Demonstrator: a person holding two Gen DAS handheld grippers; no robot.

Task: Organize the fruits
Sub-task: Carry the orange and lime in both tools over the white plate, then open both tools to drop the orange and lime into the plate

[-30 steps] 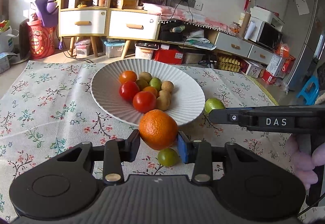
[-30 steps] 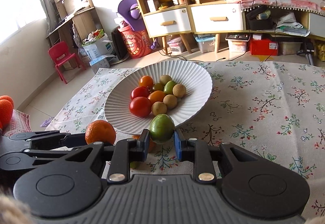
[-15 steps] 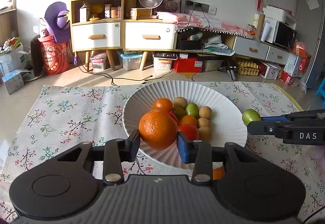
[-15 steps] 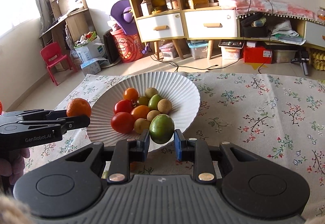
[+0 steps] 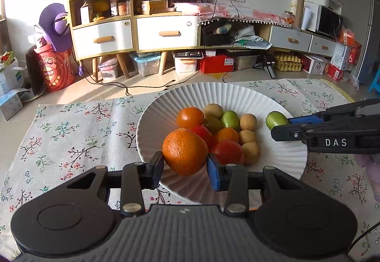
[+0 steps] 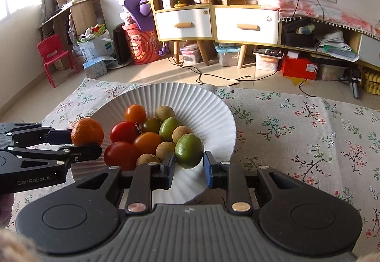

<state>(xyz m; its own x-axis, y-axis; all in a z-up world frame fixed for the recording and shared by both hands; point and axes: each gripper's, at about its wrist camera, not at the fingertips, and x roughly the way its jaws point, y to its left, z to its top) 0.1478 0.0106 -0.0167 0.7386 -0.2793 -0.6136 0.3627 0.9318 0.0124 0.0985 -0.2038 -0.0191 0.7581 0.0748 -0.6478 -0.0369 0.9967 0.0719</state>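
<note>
The left gripper clamps an orange above the near rim of the white plate; the right gripper clamps a green fruit over its other side. With 2 releases onto the heaped pile, either could roll off onto the floral cloth.

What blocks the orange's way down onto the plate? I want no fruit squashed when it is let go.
The left gripper holds the orange over the white plate's near-left rim. The tomatoes sit just right of it; bare plate shows below and left, so nothing visible blocks that spot.
</note>
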